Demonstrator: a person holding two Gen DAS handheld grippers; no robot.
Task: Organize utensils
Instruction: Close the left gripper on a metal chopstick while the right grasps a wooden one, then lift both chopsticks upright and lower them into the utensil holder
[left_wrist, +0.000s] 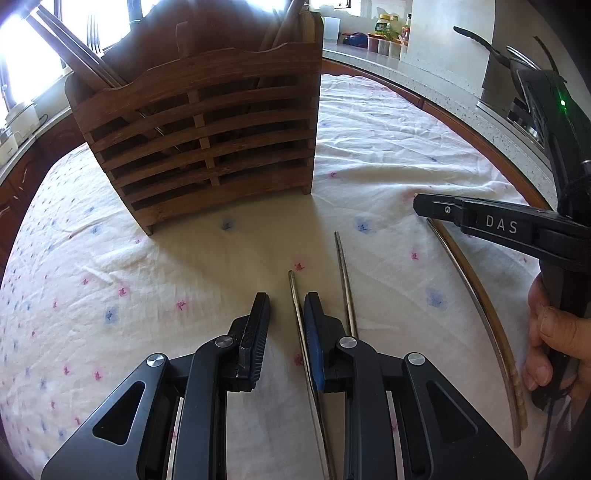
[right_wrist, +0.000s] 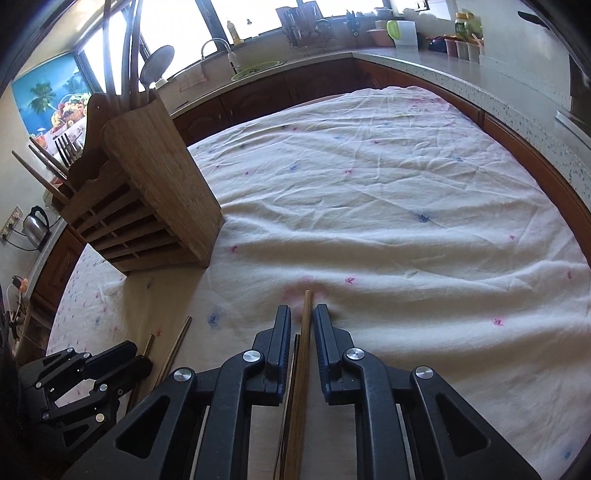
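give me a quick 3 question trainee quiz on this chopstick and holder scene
1. True or false: the slatted brown wooden utensil holder lies tipped on its side.
2. What lies between the open fingers of the right gripper? A) a fork B) a long wooden chopstick C) a spoon
3. Fill in: the left gripper is ____, with a thin metal chopstick between its fingers.

Key: 1 false, it stands upright on the flowered white cloth. 2 B. 3 open.
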